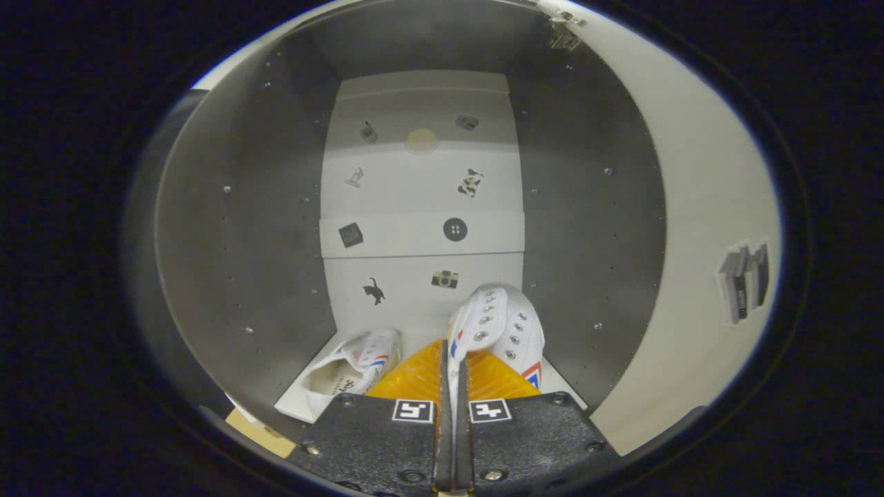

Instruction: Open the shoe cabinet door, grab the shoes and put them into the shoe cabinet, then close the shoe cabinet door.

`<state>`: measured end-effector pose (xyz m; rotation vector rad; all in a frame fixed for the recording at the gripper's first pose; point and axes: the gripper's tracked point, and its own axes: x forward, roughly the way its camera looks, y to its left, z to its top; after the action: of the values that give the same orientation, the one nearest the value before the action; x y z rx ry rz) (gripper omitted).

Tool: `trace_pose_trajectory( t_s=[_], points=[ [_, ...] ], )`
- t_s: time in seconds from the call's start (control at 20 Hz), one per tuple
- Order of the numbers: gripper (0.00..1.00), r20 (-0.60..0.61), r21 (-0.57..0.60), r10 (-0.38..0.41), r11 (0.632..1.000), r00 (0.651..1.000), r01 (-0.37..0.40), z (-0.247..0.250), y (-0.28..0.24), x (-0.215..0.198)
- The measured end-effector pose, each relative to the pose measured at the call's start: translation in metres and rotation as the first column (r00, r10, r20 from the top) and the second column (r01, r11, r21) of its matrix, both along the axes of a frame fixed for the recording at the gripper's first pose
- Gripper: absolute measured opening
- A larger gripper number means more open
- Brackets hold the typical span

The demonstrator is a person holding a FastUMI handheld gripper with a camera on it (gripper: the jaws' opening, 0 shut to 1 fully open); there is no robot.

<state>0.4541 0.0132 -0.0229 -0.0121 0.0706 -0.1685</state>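
Note:
I look straight into the open shoe cabinet (248,228), with grey side walls and a white back panel. My gripper (452,376) is shut on the edge of a white sneaker (501,328) with metal eyelets and a red and blue stripe, held inside the cabinet just above its white floor. The thin shoe edge runs between my two fingers. A second matching white sneaker (352,369) lies on the cabinet floor to the left of my fingers, its opening turned toward me.
The white back panel (421,200) carries several small black stickers. The open white cabinet door (711,228) stands to the right, with a hinge (565,33) at its top and a sticker on its face. A strip of tan wood (259,429) shows below the cabinet's left front.

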Motion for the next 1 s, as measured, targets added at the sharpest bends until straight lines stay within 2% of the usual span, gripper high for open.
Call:
trace_pose_trajectory(
  t_s=[0.1,0.4,0.6,0.8,0.9,0.95,1.0],
  points=[
    [0.06,-0.001,-0.051,0.012,0.999,1.000,-0.012,0.000,-0.002,0.021],
    [0.06,-0.030,-0.135,0.127,0.982,0.991,-0.130,-0.012,0.010,0.060],
    [0.09,-0.064,-0.213,0.116,0.969,0.991,-0.127,-0.022,-0.003,0.071],
    [0.37,-0.098,-0.222,0.153,0.960,0.983,-0.171,-0.043,-0.001,0.067],
    [0.41,-0.093,-0.211,0.153,0.963,0.984,-0.170,-0.042,0.002,0.062],
    [0.49,-0.086,-0.212,0.150,0.963,0.985,-0.165,-0.037,0.004,0.058],
    [0.62,-0.077,-0.212,0.145,0.964,0.986,-0.158,-0.032,0.004,0.054]
  ],
)
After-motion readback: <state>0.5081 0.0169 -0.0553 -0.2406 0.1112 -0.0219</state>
